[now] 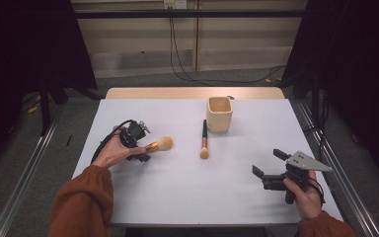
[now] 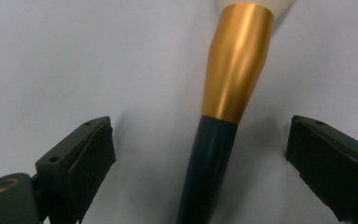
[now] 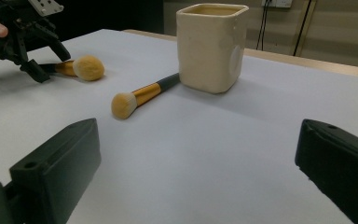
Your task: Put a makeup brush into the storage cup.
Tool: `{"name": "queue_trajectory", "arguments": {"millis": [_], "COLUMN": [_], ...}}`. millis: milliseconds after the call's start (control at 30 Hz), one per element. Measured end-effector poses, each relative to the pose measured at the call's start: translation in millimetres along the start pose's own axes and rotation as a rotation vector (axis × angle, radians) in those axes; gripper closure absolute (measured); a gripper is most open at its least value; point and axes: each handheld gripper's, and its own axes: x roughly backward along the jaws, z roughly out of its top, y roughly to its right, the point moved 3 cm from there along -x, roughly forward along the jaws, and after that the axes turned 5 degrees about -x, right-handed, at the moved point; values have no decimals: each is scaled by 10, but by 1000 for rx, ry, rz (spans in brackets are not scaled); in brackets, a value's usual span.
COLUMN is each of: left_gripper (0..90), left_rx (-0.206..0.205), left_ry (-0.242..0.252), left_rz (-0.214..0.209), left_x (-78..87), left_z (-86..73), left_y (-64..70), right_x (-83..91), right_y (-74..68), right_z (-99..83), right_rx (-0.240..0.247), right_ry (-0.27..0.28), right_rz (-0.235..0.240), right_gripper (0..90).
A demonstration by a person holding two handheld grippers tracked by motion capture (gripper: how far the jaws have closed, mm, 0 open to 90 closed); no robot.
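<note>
**Left gripper around a brush handle, jaws not closed**

Near the left edge of the counter (image 1: 177, 182), the left gripper (image 1: 147, 149) stands wide around the handle of the round brush (image 2: 235, 70), not touching it. The second brush (image 1: 204, 140) lies mid-counter, beside the cream cup (image 1: 219, 113). The right gripper (image 1: 266, 163) is wide and empty near the right edge.

Overhead view; two low jaw-mounted close-ups

Soft, even overhead light brightens the white table (image 1: 187, 187), while the surroundings fall dark. Glare streaks the brush's gold ferrule (image 2: 235, 65), close and slightly soft. Shadows stay faint; the high view looks grainy.
</note>
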Motion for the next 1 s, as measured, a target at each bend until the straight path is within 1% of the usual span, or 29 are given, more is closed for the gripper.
{"name": "queue_trajectory", "arguments": {"millis": [33,67,100,167,200,233,267,300,333,400,467,500,567,600,633,667,700,733,767,800,833,867,900,933,967,1000], "left_gripper": [76,76,78,94,98,99,110,129,147,175,201,211,239,269,282,315,358,371,389,397,405,413,428,440,452,477], "left_rx": [-14,-17,-12,-26,-28,-41,-38,-29,-42,-36,-47,-37,-30,-34,-51,-76,-67,-61,-53,-80,-73,-74,-86,-72,-77,-88], "left_ry": [-9,-10,-11,-14,-19,-39,-38,-36,-46,-50,-66,-66,-79,-86,-101,-116,-112,-112,-106,-118,-116,-116,-125,-116,-118,-130], "left_rz": [4,-4,-10,-13,-13,-24,-22,-34,-37,-54,-61,-62,-64,-64,-68,-77,-80,-76,-82,-83,-89,-90,-95,-94,-89,-89], "left_x": [-3,-4,-7,-3,-3,2,-3,-4,2,-2,2,-1,0,3,10,21,18,14,10,13,11,13,20,16,18,25], "left_z": [2,8,14,24,30,39,44,55,64,86,102,110,133,143,154,170,179,189,196,197,199,198,197,196,196,199], "left_y": [-6,-8,-4,1,2,-5,-4,1,-7,1,-1,3,0,2,3,9,26,43,51,35,33,28,15,19,16,8], "right_x": [0,-1,-1,-3,-4,-4,-3,-4,-7,-9,-8,-8,-9,-10,-11,-10,-12,-13,-14,-14,-13,-12,-11,-11,-12,-13], "right_y": [0,1,2,5,5,3,3,3,1,-1,-1,-1,-1,-2,-4,-3,-4,-4,-4,-5,-6,-7,-11,-13,-13,-9], "right_z": [0,-1,-1,-2,-2,-2,-3,-4,-3,-3,-3,-3,-5,-6,-6,-8,-8,-8,-9,-9,-9,-7,-4,-3,-5,-7], "right_rx": [0,1,1,0,0,1,4,6,4,5,6,6,5,5,4,7,8,9,8,8,7,7,6,6,6,11], "right_ry": [0,-1,-1,-3,-2,-3,-5,-6,-4,-5,-5,-5,-7,-8,-8,-11,-11,-10,-11,-11,-12,-10,-6,-6,-7,-10], "right_rz": [0,0,0,0,-1,0,2,2,1,3,4,4,4,4,5,7,8,9,9,9,9,8,8,9,10,10], "right_gripper": [0,0,0,0,0,0,0,0,0,0,0,0,0,0,0,0,0,0,0,0,0,0,0,0,0,0]}}
